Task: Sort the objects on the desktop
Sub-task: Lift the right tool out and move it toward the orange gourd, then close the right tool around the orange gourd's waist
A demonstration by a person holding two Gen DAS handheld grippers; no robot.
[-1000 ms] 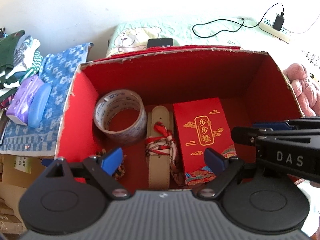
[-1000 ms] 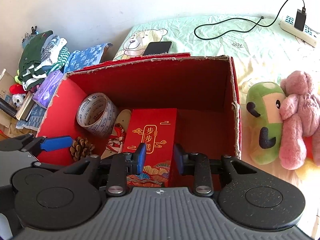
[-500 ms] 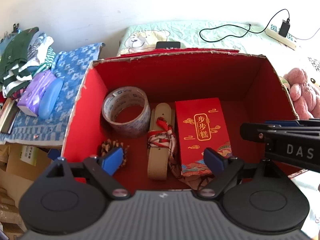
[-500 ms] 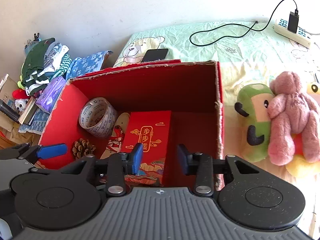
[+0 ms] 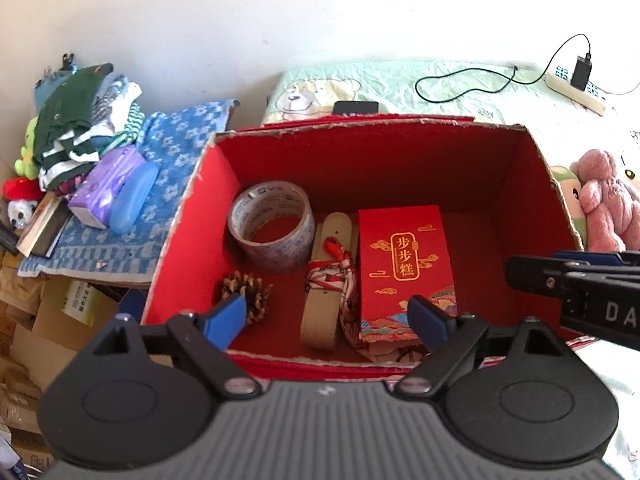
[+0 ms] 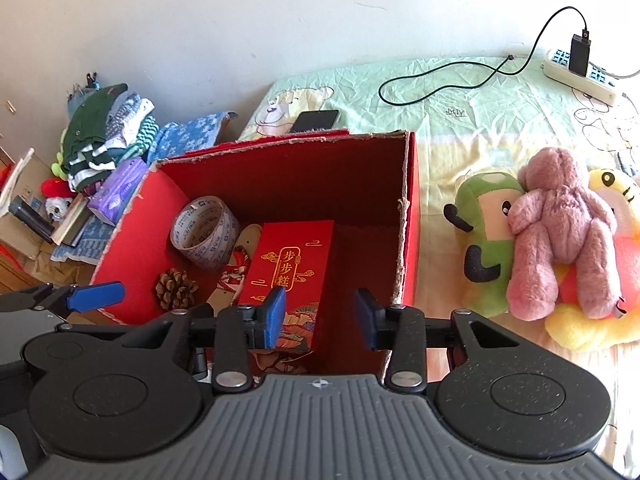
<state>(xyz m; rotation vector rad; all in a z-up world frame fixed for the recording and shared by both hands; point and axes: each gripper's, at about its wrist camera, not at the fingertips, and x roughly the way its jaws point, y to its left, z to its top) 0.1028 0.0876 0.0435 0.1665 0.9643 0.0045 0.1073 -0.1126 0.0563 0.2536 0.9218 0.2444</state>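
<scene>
trouble could come from the left gripper (image 5: 326, 318): its jaws stand wide and empty just above the near wall of the red box (image 5: 172, 236), and a careless dip would clip the cardboard rim or nudge the pine cone (image 5: 244, 294). right gripper (image 6: 320, 316), jaws parted with nothing between them, hangs over the red envelope (image 6: 292, 264). inside the box: one tape roll (image 5: 272, 226), one pine cone, one strap (image 5: 326, 280), one red envelope. on the bed (image 6: 460, 100): three plush toys (image 6: 560, 232), one phone (image 6: 316, 120).
</scene>
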